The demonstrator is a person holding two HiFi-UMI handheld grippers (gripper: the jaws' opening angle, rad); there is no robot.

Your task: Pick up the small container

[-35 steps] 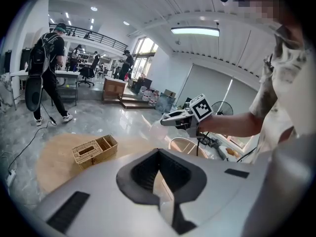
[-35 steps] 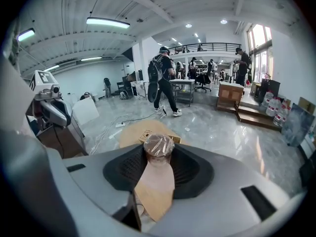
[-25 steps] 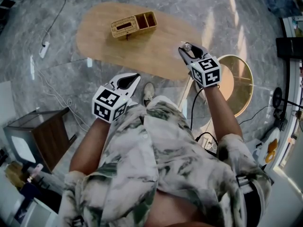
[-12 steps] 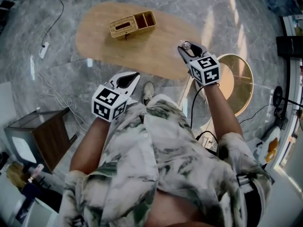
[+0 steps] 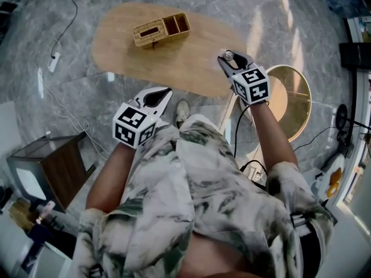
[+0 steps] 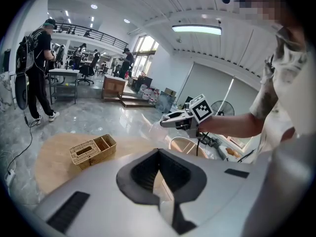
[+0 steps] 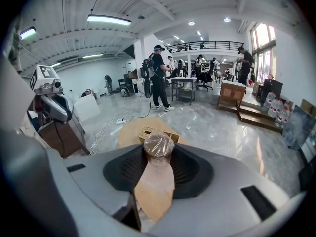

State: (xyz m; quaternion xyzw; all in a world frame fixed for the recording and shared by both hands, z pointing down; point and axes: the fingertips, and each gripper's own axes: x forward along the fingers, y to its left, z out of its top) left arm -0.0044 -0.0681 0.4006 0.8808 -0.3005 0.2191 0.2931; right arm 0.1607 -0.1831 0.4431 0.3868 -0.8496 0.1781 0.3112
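Observation:
The small container (image 7: pixel 158 143), a round tub with a clear crinkled lid, sits between the tips of my right gripper (image 7: pixel 158 151), which is shut on it. In the head view that gripper (image 5: pixel 230 60) holds the container (image 5: pixel 229 55) above the right end of the oval wooden table (image 5: pixel 191 62). My left gripper (image 5: pixel 155 98) hovers lower and to the left, off the table's near edge. Its jaws (image 6: pixel 159 153) meet at the tips with nothing between them.
A wicker basket (image 5: pixel 162 29) with compartments stands on the far part of the table. A round gold-rimmed side table (image 5: pixel 293 100) is to the right, a dark cabinet (image 5: pixel 43 167) to the lower left. Cables trail over the marble floor; people stand in the background.

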